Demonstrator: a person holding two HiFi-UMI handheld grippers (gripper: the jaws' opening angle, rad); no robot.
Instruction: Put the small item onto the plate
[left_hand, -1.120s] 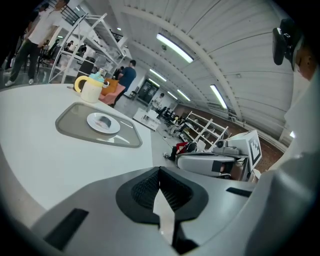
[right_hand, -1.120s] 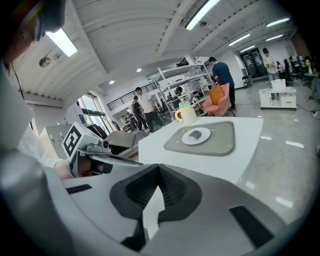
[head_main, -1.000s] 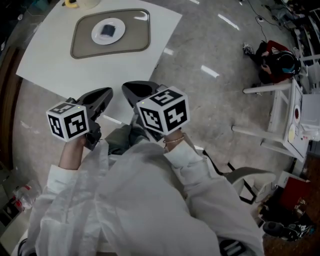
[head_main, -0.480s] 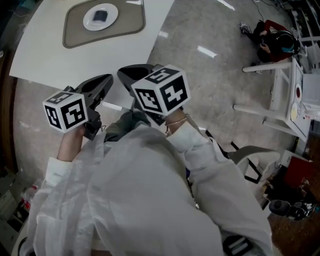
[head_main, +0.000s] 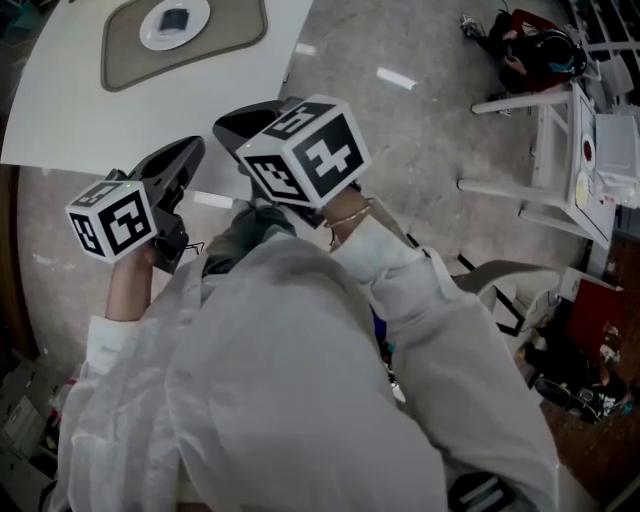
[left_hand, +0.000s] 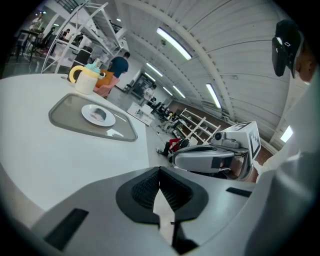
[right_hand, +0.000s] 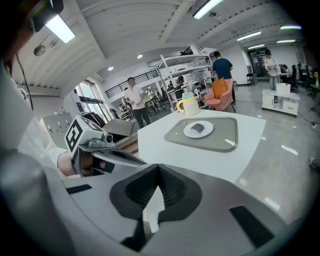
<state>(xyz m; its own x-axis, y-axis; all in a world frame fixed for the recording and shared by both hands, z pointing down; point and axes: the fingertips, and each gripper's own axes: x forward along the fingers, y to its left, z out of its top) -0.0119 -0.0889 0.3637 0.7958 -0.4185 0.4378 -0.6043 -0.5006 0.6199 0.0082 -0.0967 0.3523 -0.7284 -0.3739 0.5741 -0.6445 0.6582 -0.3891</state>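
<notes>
Clenched and empty, left hand-held gripper (head_main: 190, 153) and right hand-held gripper (head_main: 230, 122) hover off the bench (head_main: 70, 110); the small item (head_main: 175, 18) (already on the plate (head_main: 148, 33)) lies upper left.

Bright, even indoor light falls from long ceiling strips (left_hand: 172, 42) — their reflections streak the glossy floor (head_main: 395, 77). Both gripper views bulge like a fisheye, with dark corners. The head view dims toward its edges, where the far plate (head_main: 174, 22) looks small and soft.
</notes>
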